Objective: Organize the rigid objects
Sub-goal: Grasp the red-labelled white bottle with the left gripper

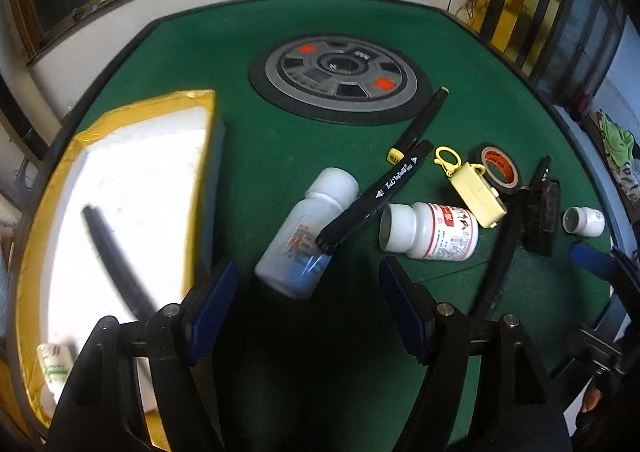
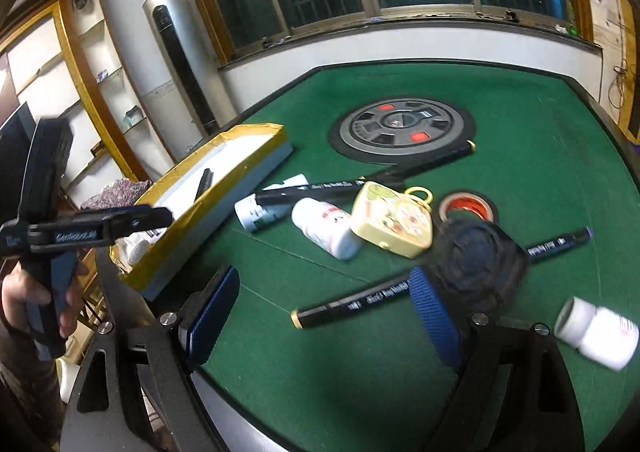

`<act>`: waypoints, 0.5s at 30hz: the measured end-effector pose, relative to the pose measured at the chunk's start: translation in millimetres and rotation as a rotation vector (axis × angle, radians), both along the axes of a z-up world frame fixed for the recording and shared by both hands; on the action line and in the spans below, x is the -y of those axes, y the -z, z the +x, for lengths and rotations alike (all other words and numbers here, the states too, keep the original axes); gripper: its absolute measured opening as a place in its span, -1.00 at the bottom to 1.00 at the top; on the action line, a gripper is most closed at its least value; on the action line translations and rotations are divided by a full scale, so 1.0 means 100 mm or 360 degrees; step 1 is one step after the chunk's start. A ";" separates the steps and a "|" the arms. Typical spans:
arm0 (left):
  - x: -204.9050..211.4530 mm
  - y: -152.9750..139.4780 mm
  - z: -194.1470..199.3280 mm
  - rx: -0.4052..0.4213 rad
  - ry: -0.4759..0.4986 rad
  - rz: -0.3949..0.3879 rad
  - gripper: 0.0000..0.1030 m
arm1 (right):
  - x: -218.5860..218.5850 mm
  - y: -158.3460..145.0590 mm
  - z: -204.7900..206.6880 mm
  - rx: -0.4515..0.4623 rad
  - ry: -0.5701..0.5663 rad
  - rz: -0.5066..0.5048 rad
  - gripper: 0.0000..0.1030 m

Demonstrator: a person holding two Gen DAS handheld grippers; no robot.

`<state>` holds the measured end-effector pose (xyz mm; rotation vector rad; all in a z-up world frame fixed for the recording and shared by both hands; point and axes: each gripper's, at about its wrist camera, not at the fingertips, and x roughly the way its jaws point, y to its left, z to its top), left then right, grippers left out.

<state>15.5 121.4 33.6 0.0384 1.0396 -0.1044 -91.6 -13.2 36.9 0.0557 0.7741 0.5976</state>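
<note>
Left wrist view first: the left gripper (image 1: 308, 304) has its blue-padded jaws spread wide with nothing between them, hanging just above the green felt table (image 1: 280, 132). Right ahead of it lies a white pill bottle (image 1: 308, 228) on its side, and a black marker (image 1: 376, 198) is resting across its label. A second white bottle with red print (image 1: 430, 230) lies just to the right, next to a pale yellow case with a yellow clip (image 1: 476, 194), a roll of black tape (image 1: 498, 170) and a black brush-looking thing (image 1: 542, 214), though I can't really make out what that one is. Another black marker with a yellow end (image 1: 418, 126) points up toward the round grey dial (image 1: 340, 76) set in the table. Off to the left is the white tray with yellow-taped rim (image 1: 52, 180), with a dark pen (image 1: 116, 264) already lying inside and a small blurry white bottle (image 1: 54, 366) in its near corner. Right wrist view: the right gripper (image 2: 324, 314) is also wide open and holding nothing, with a marker with a gold end (image 2: 352, 306) lying on the felt between its pads, no contact that I can see. A small white jar (image 2: 596, 336) sits off by the right finger, blurred. You can also see a hand (image 2: 44, 292) gripping the other tool's handle beside the tray.
</note>
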 end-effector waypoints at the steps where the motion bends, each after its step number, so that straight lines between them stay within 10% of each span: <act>1: 0.02 0.03 0.04 -0.0015 0.0004 -0.0004 0.41 | 0.03 0.01 -0.01 0.0000 0.0016 0.0000 0.62; 5: 0.09 0.06 0.12 0.0008 0.0032 0.0023 0.17 | 0.15 0.08 -0.07 -0.0021 0.0058 0.0006 0.62; 7: 0.10 0.08 0.11 0.0012 0.0037 0.0027 -0.34 | 0.22 0.09 -0.08 -0.0022 0.0081 0.0016 0.62; 15: 0.19 0.09 -0.39 0.0008 0.0139 -0.0070 -0.38 | 0.46 0.06 -0.15 0.0015 0.0180 0.0042 0.62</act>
